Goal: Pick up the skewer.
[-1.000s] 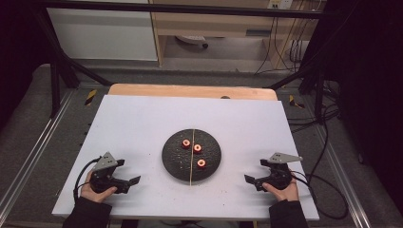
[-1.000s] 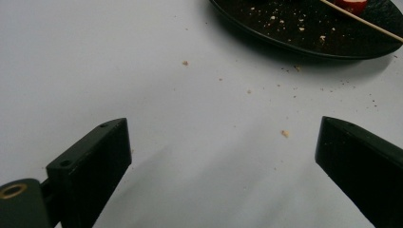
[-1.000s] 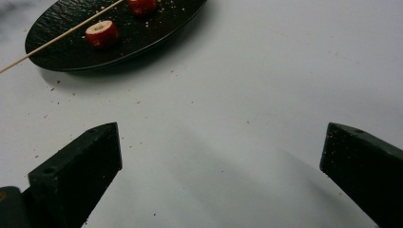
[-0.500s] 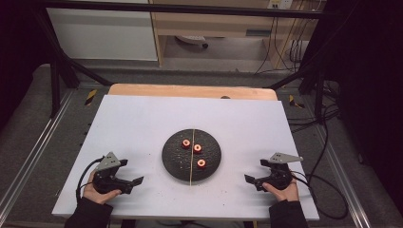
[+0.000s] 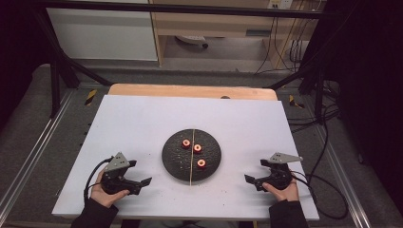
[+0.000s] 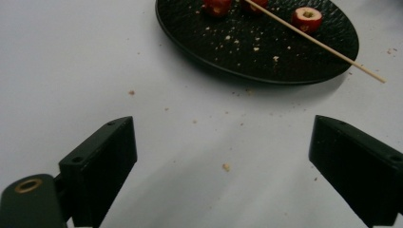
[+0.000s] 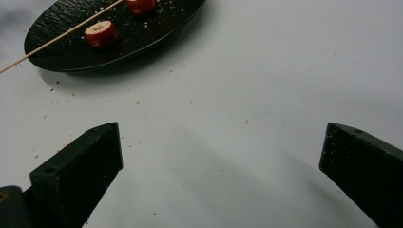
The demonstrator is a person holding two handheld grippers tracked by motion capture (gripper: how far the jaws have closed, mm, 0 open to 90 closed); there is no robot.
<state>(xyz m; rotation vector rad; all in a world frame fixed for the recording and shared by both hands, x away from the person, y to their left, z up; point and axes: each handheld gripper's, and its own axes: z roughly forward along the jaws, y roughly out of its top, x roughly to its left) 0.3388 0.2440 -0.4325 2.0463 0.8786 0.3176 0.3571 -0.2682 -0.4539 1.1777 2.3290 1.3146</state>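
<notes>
plate point(image 5: 173, 164) | three red pieces point(image 5: 196, 148) high view | two, right gripper view

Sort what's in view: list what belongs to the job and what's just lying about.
Belongs to the job:
black plate
three red fruit pieces on it
wooden skewer lying across it
left gripper and right gripper, both open on the white table

Just lying about:
crumbs on the table
cables on the floor

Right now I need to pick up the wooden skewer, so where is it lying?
In the high view the wooden skewer lies across the middle of the black plate at the table's centre, between the red fruit pieces, its near end overhanging the rim.
</notes>
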